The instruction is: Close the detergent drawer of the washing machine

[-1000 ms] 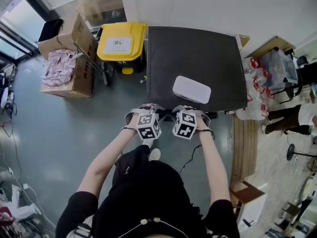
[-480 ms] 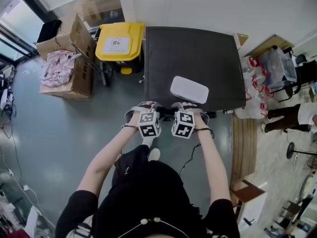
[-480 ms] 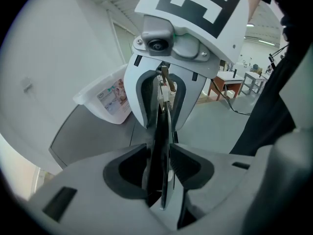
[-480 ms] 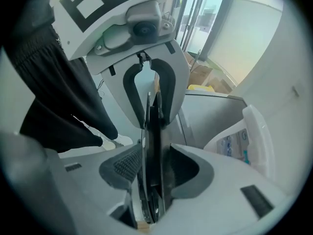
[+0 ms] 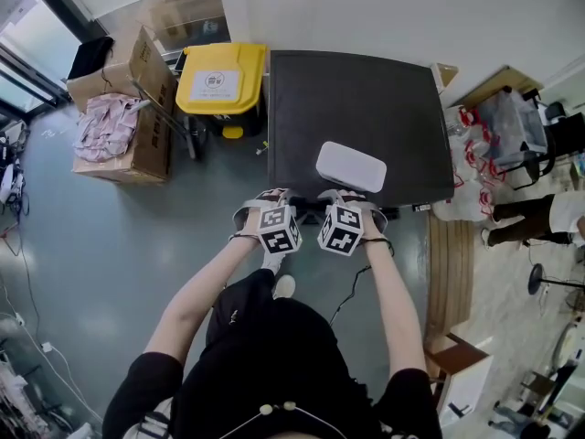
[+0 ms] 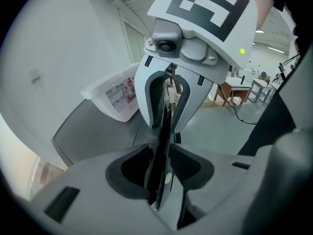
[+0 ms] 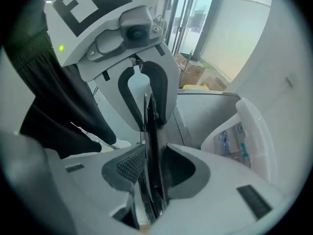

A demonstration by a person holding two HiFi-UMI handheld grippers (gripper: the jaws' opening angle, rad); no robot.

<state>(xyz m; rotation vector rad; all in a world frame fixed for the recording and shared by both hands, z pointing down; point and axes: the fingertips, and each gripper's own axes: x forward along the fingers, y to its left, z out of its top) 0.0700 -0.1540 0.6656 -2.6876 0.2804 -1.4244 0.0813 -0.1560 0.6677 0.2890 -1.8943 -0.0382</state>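
Jaws are what changed in the last second. The washer (image 5: pixel 366 99) is as it was, and you are in the same stance at its front edge.

The left gripper (image 6: pixel 161 153) has just been opening. Its jaws now stand spread by a narrow slot and grip nothing that belongs to the task. A thin dark strip (image 6: pixel 164 126), seen edge-on, runs through that slot toward the other gripper facing it. What it is, and whether the pads touch it, can't be told.

The right gripper (image 7: pixel 152 160) has also just been opening, then closed back a little. Its jaws are likewise apart, with the same kind of thin dark edges in the gap.

The two grippers sit side by side with their tips angled toward each other. They are just short of the tub (image 5: pixel 353 165), which lies on the washer's top.

The drawer shows in no view. It is presumably on the front face, hidden under the top's edge from your head, and neither gripper looks at it. So by my reading nothing has been pushed yet. The opening looks like a warm-up, and you have yet to come down to the front panel and find the drawer.
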